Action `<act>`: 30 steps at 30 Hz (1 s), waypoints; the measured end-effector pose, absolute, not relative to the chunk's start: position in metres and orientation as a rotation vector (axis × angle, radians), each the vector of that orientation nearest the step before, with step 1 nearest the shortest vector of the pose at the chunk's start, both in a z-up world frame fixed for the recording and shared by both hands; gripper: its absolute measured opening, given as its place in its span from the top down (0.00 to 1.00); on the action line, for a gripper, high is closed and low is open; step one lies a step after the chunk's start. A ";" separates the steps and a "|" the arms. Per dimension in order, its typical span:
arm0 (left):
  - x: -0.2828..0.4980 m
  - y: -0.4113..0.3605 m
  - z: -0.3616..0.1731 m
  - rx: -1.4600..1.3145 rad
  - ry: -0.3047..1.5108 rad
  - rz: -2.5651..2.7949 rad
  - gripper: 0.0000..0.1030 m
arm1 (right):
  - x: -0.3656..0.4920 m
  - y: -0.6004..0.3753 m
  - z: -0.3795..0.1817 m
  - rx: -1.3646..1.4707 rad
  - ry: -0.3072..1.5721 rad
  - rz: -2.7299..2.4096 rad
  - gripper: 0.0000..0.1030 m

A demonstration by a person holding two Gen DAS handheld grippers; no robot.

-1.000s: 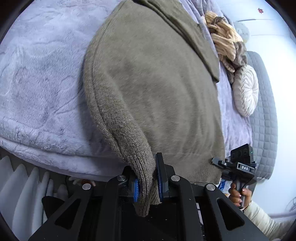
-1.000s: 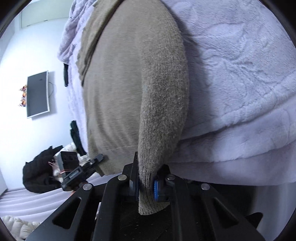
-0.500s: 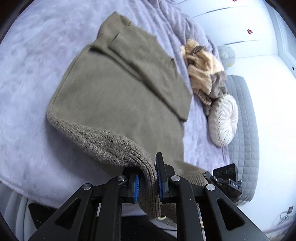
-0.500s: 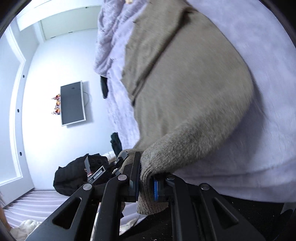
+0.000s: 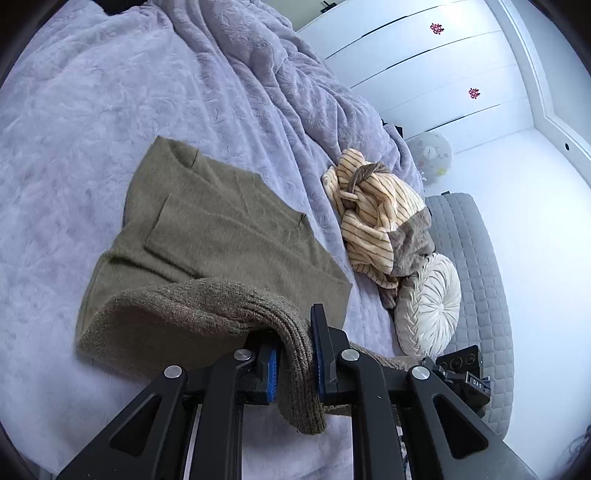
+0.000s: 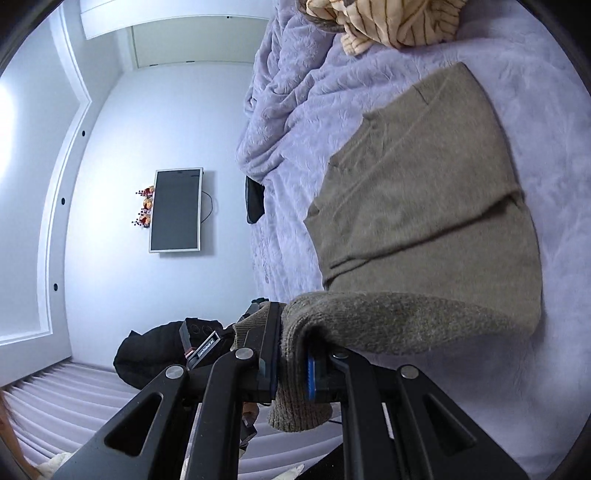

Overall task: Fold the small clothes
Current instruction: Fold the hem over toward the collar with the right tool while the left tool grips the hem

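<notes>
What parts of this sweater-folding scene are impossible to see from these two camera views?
- Olive sweater, both views: its near hem disappears behind the grippers' black frames.
- Left gripper and right gripper: the pads are mostly buried in knit fabric.
- Striped garment, right view: cut off by the top edge.
- Red ornaments on the cabinets, left view: too small to identify.
</notes>
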State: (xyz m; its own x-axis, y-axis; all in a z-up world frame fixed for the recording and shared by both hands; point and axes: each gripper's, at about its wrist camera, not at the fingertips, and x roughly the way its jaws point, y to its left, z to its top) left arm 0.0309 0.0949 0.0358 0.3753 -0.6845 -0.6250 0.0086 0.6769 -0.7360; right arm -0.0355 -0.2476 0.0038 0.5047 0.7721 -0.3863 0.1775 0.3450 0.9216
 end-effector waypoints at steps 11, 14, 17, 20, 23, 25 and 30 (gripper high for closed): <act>0.149 0.078 -0.005 -0.609 1.167 -0.482 0.84 | 0.074 -0.279 -0.027 1.243 1.001 0.316 0.88; 0.172 0.077 -0.032 -0.586 1.207 -0.457 0.84 | 0.098 -0.288 -0.056 1.290 1.028 0.246 0.88; 0.185 0.078 -0.061 -0.576 1.241 -0.426 0.84 | 0.117 -0.296 -0.089 1.291 1.077 0.171 0.88; 0.192 0.079 -0.081 -0.572 1.259 -0.383 0.84 | 0.130 -0.303 -0.111 1.287 1.097 0.138 0.88; 0.197 0.079 -0.095 -0.576 1.268 -0.351 0.84 | 0.140 -0.309 -0.126 1.277 1.119 0.113 0.88; 0.201 0.078 -0.102 -0.572 1.275 -0.332 0.84 | 0.146 -0.312 -0.136 1.265 1.143 0.096 0.88; 0.205 0.076 -0.089 -0.531 1.268 -0.309 0.84 | 0.148 -0.314 -0.140 1.270 1.170 0.078 0.80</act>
State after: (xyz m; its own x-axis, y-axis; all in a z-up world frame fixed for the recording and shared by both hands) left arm 0.2046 0.0761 -0.0888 0.2807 -0.5009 -0.8187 -0.0684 0.8404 -0.5376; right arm 0.1479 -0.3143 -0.1396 0.4674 0.6202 -0.6300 0.5310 0.3728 0.7610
